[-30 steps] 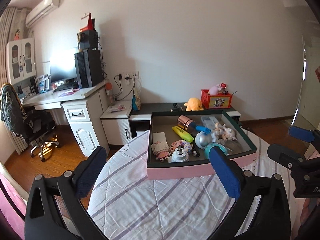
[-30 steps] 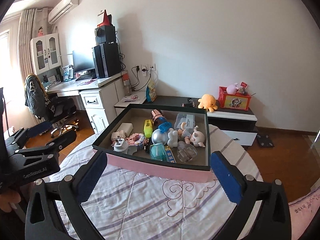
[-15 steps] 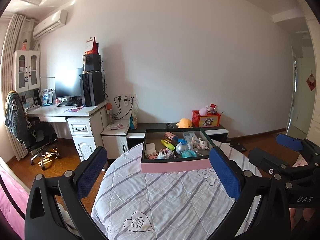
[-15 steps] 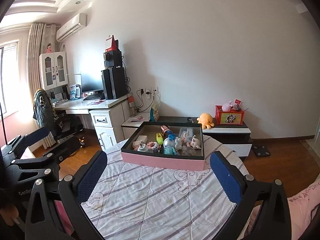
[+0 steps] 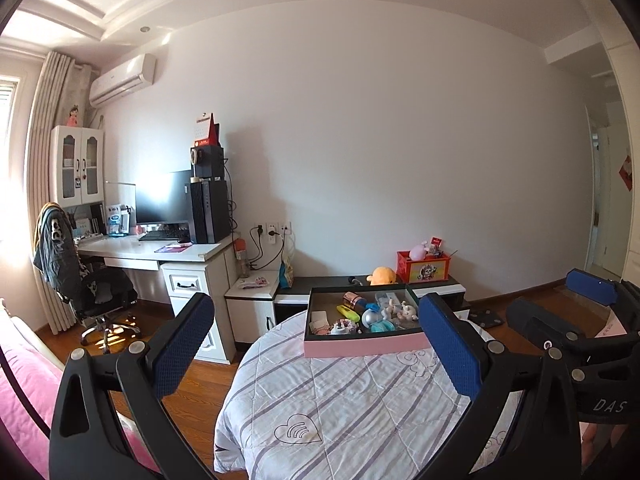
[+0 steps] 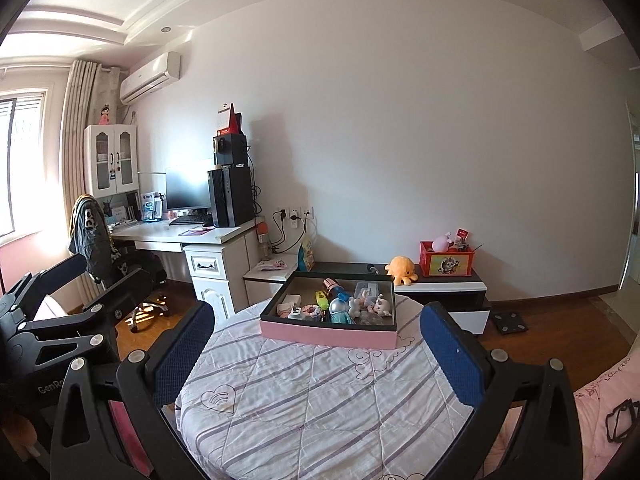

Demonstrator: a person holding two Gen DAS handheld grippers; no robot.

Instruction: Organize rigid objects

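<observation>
Left wrist view: left gripper [image 5: 316, 344] held high & well back from the round surface [image 5: 352, 408] w/ striped quilt; fingers [image 5: 182, 342] spread wide, nothing between them; right gripper [image 6: 316, 348] likewise wide open & empty, level w/ the left, both aimed fwd at the pink-sided tray [image 5: 362, 346] at the far edge of the surface.

Task's things — small rigid bits — all lie inside the tray: yellow marker [image 6: 321, 298], copper-coloured cylinder [image 6: 331, 283], silver-blue ball [image 5: 370, 316], teal piece [image 6: 340, 314], white figurines [image 6: 380, 305], clear box [image 6: 366, 289], pink block toy [image 6: 311, 310], white round item [image 6: 295, 312]; quilt around the tray shows nothing loose. That fits either a tray filled & done w/, or a jumble yet to be sorted — can't tell which from here.

If more handling is due: come in low over the near wall; pick one item at a time; take the marker or cylinder across its short axis so it doesn't roll out; go easy near the figurines — packed close, easy to knock.

Pose: both held roughly horizontal, tilted slightly down, side by side; each shows in the other's view; part of a hand [image 6: 16, 428] just visible under the left one.
</observation>
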